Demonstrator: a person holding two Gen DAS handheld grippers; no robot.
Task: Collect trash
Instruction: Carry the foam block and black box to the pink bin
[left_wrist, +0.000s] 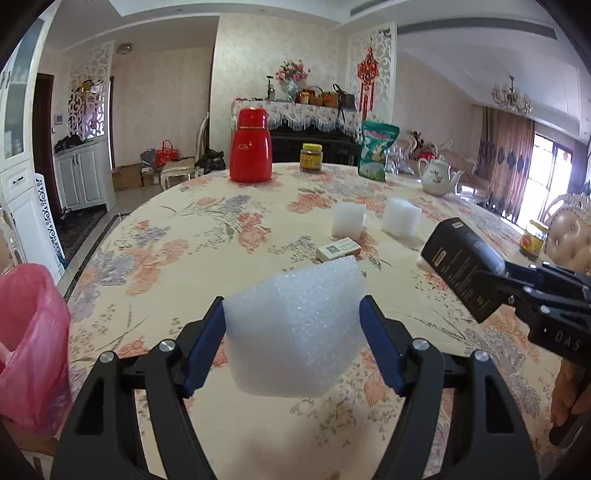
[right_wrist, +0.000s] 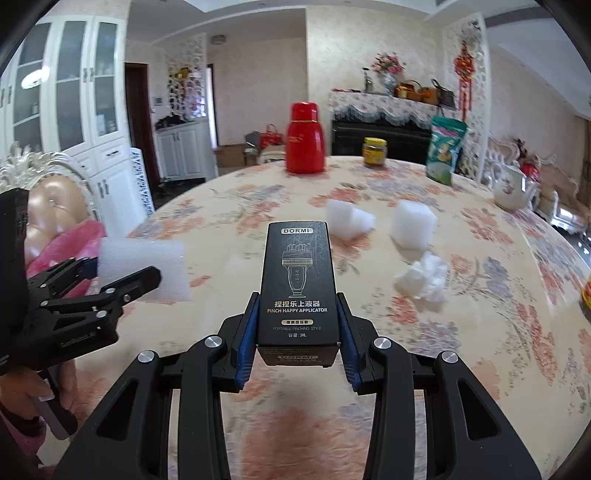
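My left gripper (left_wrist: 291, 317) is shut on a white foam block (left_wrist: 295, 328) and holds it above the floral tablecloth (left_wrist: 192, 236); it also shows in the right wrist view (right_wrist: 142, 267). My right gripper (right_wrist: 297, 314) is shut on a black DORMI box (right_wrist: 297, 284), held above the table; the box shows at the right of the left wrist view (left_wrist: 461, 266). Two more foam blocks (left_wrist: 349, 220) (left_wrist: 400, 216) and a small flat card box (left_wrist: 338, 248) lie on the table. A crumpled white tissue (right_wrist: 424, 277) lies to the right.
A pink trash bag (left_wrist: 29, 339) hangs at the table's left edge. A red thermos (left_wrist: 251, 146), a yellow-lidded jar (left_wrist: 311, 157), a green snack bag (left_wrist: 377, 151) and a white teapot (left_wrist: 439, 176) stand at the far side. A chair (right_wrist: 55, 199) stands by the left.
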